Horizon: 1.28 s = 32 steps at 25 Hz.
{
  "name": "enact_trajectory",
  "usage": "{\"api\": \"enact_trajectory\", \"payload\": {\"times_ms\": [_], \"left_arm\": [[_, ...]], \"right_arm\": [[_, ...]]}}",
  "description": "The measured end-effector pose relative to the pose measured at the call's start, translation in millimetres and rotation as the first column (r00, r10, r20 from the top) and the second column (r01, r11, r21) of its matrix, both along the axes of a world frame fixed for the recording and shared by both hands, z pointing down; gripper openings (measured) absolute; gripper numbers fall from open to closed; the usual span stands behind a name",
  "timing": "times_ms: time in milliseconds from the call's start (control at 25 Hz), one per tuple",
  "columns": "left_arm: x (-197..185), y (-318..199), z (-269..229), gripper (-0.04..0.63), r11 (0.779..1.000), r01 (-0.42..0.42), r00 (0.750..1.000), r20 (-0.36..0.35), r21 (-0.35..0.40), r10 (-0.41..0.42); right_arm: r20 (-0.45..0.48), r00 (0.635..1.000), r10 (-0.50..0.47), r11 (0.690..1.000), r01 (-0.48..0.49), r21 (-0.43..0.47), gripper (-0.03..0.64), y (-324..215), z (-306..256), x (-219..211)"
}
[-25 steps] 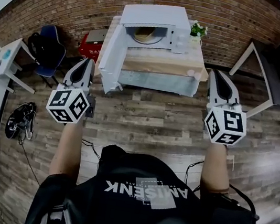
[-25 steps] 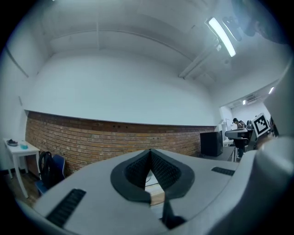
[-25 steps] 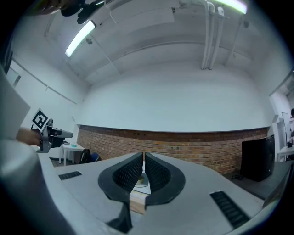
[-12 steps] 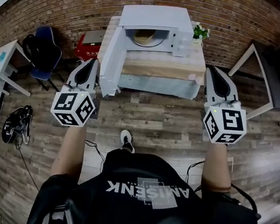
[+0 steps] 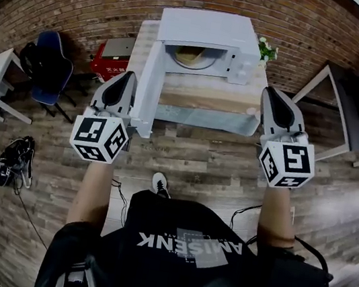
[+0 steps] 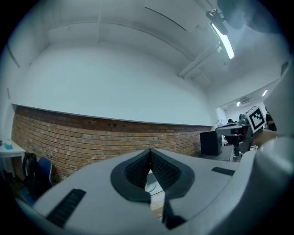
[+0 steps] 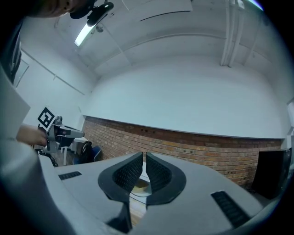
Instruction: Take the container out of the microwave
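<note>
Container: tan container [image 5: 189, 55], inside open white microwave [image 5: 202, 26], rear of cloth-covered table [image 5: 205, 94].
L gripper [image 5: 130, 78]: jaws together, empty, beside swung-out white door [image 5: 150, 80].
R gripper [image 5: 270, 93]: jaws together, empty, off table's front-right corner.
Risk: going in w/ jaws closed = shoving container back; clipping door w/ L.

Microwave [image 5: 205, 28] front open; swung-out door [image 5: 149, 90] juts fwd, blocking approach from L.

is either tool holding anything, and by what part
Nothing is held: left tool and right tool are shut and empty, short of the microwave; the container sits inside.
</note>
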<state>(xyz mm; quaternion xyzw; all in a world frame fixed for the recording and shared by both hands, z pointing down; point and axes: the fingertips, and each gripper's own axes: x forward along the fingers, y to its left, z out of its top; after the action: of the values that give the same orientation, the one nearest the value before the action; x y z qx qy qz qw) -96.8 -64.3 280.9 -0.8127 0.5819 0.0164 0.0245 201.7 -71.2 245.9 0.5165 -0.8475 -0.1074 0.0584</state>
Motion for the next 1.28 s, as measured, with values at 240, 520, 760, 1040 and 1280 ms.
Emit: {"api": "enact_trajectory", "payload": {"times_ms": [240, 520, 760, 1040, 1280], "left_arm": [[-18.9, -37.7, 4.6, 0.011, 1.000, -0.016, 0.998, 0.053, 0.017, 0.015], [-50.8, -81.7, 5.7, 0.011, 0.999, -0.047, 0.998, 0.039, 0.008, 0.047], [-75.4, -110.8, 12.8, 0.011, 0.996, -0.091, 0.996, 0.011, 0.013, 0.091], [-92.9, -136.8, 23.4, 0.011, 0.990, -0.144, 0.988, -0.054, 0.008, 0.144], [-97.0, -156.8, 30.0, 0.011, 0.988, -0.154, 0.986, -0.062, 0.007, 0.154]], "right_arm": [[-0.003, 1.000, 0.029, 0.999, -0.029, -0.019, 0.044, -49.9, 4.8, -21.7], [-0.023, 0.998, 0.057, 0.998, -0.057, -0.023, 0.044, -90.2, 0.6, -48.8], [-0.028, 0.995, 0.097, 0.995, -0.097, -0.003, 0.044, -118.8, -2.3, -77.1], [-0.037, 0.992, 0.118, 0.993, -0.118, 0.018, 0.043, -136.2, -8.9, -103.3], [-0.060, 0.992, 0.110, 0.994, -0.109, 0.010, 0.044, -156.3, -3.3, -115.6]]}}
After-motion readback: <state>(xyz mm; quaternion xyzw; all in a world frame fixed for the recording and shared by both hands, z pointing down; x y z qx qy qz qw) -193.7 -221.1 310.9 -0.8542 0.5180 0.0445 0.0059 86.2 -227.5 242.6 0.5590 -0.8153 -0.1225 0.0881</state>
